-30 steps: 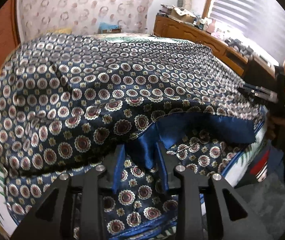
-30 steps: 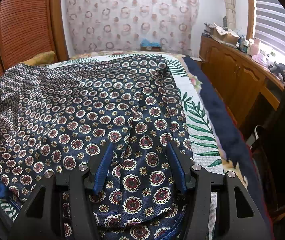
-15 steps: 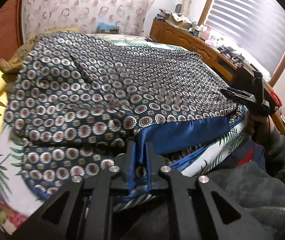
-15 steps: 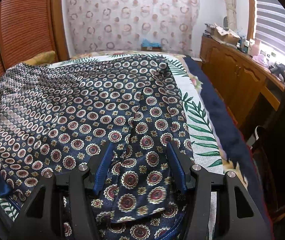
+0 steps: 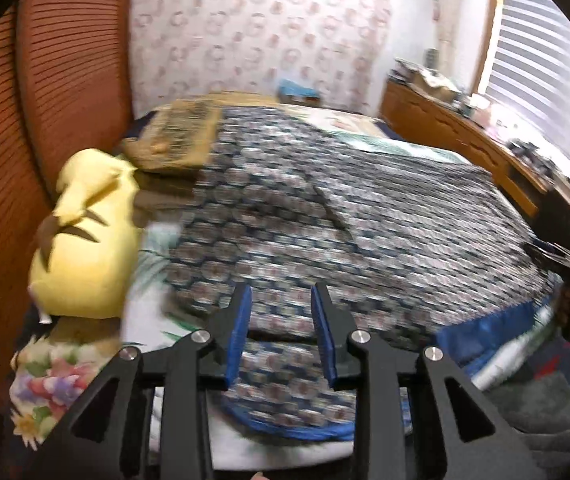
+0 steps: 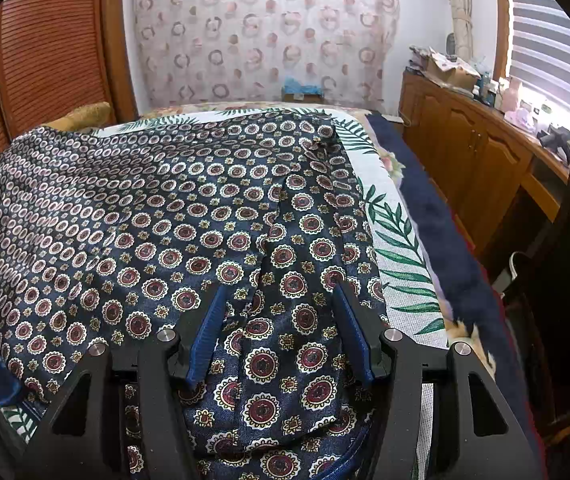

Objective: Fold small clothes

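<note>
Two grippers point down at a slant over one navy patterned garment [image 6: 189,216] spread across the bed [image 6: 401,268]. The left gripper [image 5: 281,332] hangs above the garment's near left corner; its jaws have just been opening, they stand a little apart, and nothing is pinched between them, the cloth lying below. The right gripper [image 6: 281,320] sits low at the garment's near right part, jaws about half spread, with a raised fold of the cloth between the pads; whether the pads press on it cannot be told.

The garment covers most of the bed. Its plain blue lining [image 5: 485,332] shows along the near edge toward the right of the left view, and a blue-bound hem curves just under the left gripper. Bare leaf-print sheet lies to the right of the garment in the right view, and a narrow strip to its left in the left view.

A yellow plush toy [image 5: 85,248] lies just beside the garment's left edge, with a tan cushion [image 5: 177,140] beyond it. A wooden sideboard [image 6: 469,160] runs along the right of the bed, well apart.
</note>
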`<act>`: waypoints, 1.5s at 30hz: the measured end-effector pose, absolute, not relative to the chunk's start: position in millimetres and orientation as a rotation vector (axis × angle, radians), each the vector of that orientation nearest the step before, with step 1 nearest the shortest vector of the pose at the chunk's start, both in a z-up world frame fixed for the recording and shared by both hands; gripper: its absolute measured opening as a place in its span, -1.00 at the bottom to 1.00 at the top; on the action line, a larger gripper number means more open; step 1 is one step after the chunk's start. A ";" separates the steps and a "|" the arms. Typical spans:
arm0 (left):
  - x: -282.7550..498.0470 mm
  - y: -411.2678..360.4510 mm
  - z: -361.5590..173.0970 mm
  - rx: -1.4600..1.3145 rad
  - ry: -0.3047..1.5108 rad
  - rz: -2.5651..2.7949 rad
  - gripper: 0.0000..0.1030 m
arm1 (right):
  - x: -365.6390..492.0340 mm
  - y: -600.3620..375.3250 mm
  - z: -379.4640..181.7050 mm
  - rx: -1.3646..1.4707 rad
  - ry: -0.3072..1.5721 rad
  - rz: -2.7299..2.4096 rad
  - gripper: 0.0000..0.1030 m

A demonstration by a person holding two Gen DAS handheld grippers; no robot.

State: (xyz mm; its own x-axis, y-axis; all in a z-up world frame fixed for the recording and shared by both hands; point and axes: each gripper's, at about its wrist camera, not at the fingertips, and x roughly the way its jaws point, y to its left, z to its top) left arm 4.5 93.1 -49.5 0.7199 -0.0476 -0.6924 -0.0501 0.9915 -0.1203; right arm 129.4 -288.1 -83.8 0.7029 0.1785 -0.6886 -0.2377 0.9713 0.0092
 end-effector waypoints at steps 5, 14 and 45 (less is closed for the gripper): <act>12.7 125.3 -69.4 -0.187 0.792 0.055 -0.41 | 129.4 -288.1 -83.8 -0.082 0.757 0.232 0.09; 27.6 146.8 -99.5 -0.226 0.848 0.089 -0.39 | 129.5 -288.0 -84.1 -0.082 0.756 0.231 0.09; 41.4 126.3 -97.9 -0.318 0.855 -0.155 -1.00 | 129.2 -289.2 -83.7 -0.072 0.754 0.236 0.09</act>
State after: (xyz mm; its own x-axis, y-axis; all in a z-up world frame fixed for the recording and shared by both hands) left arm 41.4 126.3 -97.9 0.6484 -0.2605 -0.7154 0.0076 0.9418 -0.3361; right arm 129.2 -289.2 -83.7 0.7041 0.1864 -0.6852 -0.2378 0.9711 0.0198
